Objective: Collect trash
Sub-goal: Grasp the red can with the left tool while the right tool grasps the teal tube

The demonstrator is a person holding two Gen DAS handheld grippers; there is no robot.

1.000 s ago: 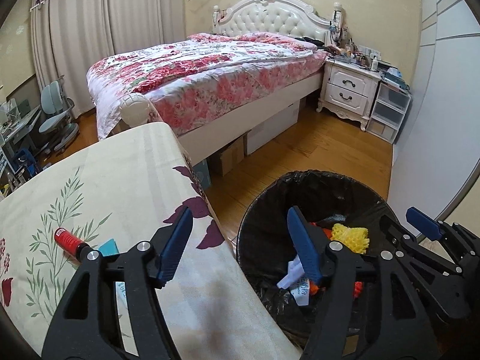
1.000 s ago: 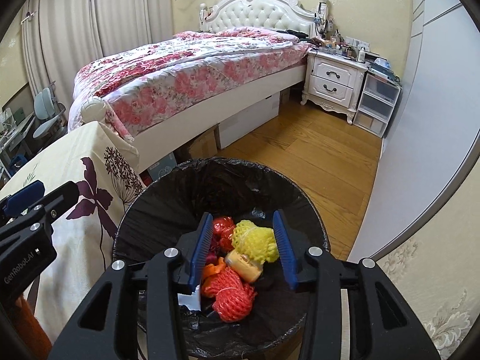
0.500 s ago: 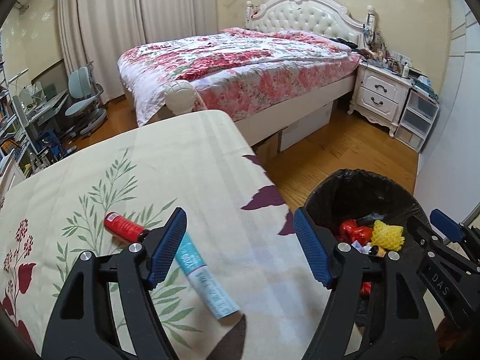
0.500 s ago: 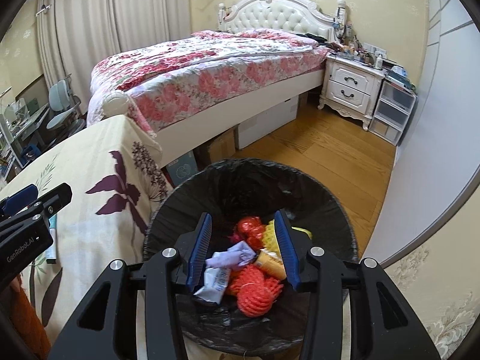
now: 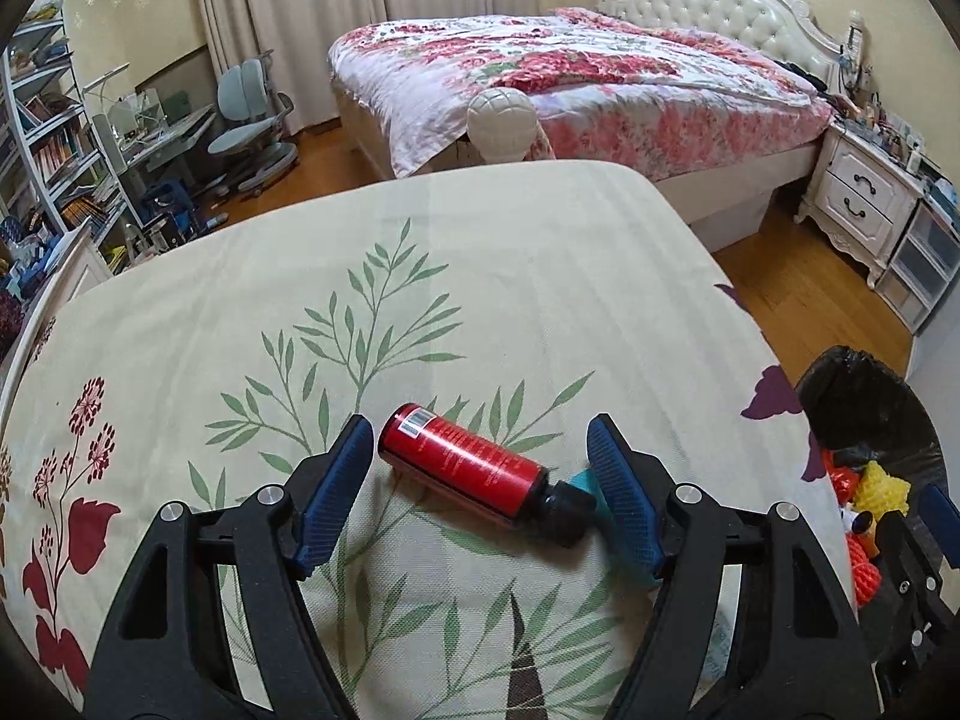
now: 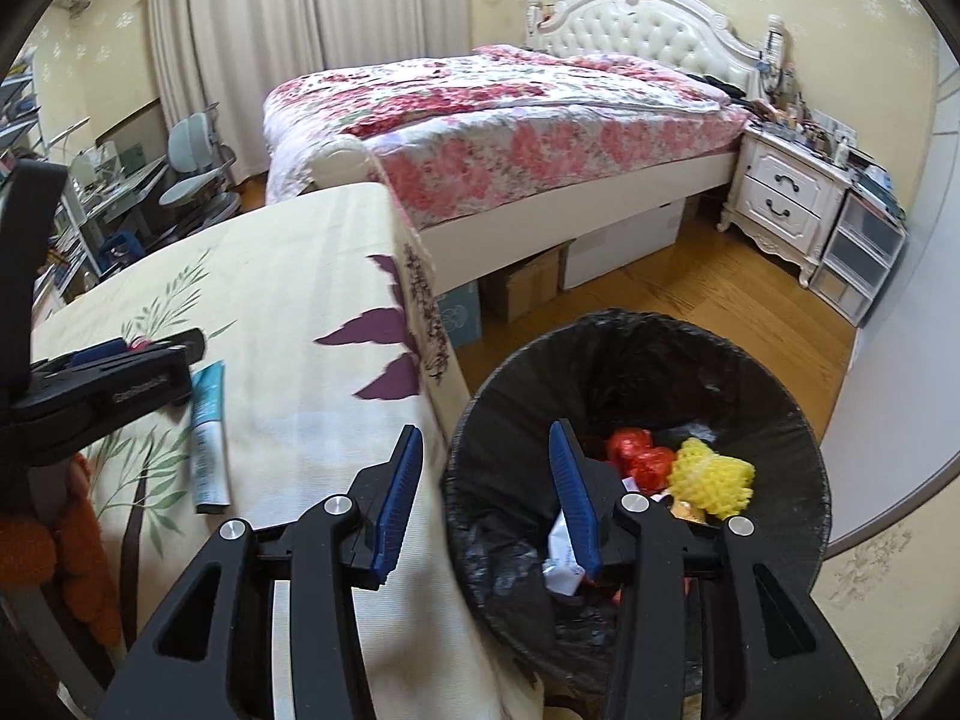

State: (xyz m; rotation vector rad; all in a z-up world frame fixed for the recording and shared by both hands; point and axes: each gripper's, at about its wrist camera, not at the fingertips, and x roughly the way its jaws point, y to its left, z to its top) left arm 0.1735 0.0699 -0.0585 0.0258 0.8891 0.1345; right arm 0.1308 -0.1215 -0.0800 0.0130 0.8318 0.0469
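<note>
A red bottle [image 5: 465, 463] with a black cap lies on its side on the leaf-patterned table cloth [image 5: 480, 276]. My left gripper [image 5: 480, 468] is open and straddles it, pads clear of it on both sides. A teal and white tube [image 6: 208, 429] lies flat on the cloth; in the left wrist view only its teal end [image 5: 582, 483] shows behind the right finger. My right gripper [image 6: 483, 483] is open and empty, over the gap between the table edge and the black-lined trash bin [image 6: 798, 420]. The bin holds red and yellow foam nets and paper scraps.
The bin [image 5: 852, 396] stands on the wooden floor right of the table. A flowered bed [image 5: 570, 78], a white nightstand [image 5: 858, 204] and plastic drawers lie beyond. A desk, chairs and bookshelves fill the far left. An orange sleeve [image 6: 78, 546] shows at the left edge.
Both grippers swung left, away from the bin. The left one came over the table and now straddles the red bottle. The right one shifted from above the bin's contents to its left rim.
</note>
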